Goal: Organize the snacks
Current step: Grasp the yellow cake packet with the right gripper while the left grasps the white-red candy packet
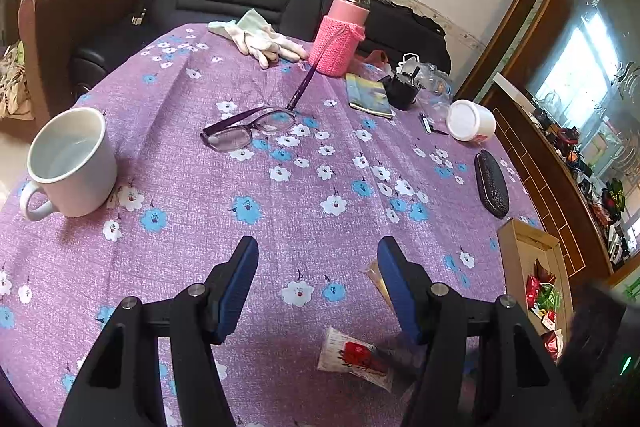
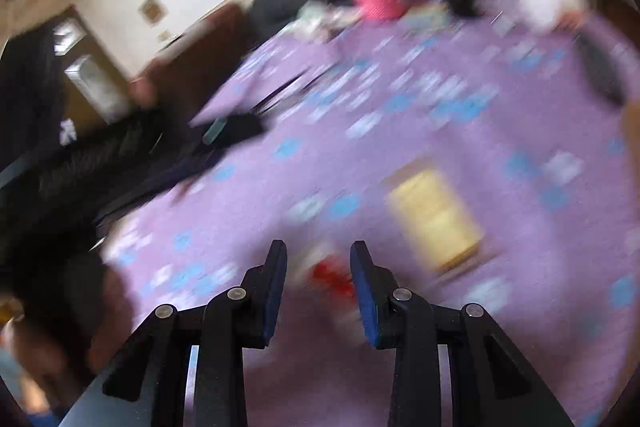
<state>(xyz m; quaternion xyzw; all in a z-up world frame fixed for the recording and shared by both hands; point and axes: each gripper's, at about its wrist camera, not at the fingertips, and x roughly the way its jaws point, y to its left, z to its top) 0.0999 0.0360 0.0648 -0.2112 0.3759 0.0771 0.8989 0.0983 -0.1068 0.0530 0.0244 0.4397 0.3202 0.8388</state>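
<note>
Left tongs (image 1: 318,251) open over floral tablecloth (image 1: 280,187), right tongs (image 2: 319,255) open, astride red-and-white snack packet (image 2: 332,275).

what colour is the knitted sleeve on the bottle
Pink, on the bottle; clearest in the left wrist view.

The left gripper (image 1: 318,251) hangs over a purple tablecloth with blue and white flowers (image 1: 192,171), its blue pads apart with nothing between them. A white and red snack packet (image 1: 354,357) lies below. A white mug (image 1: 72,163) stands at the left. Purple glasses (image 1: 250,129) lie in the middle. A brown cardboard box of snacks (image 1: 520,259) sits at the right edge.
</note>
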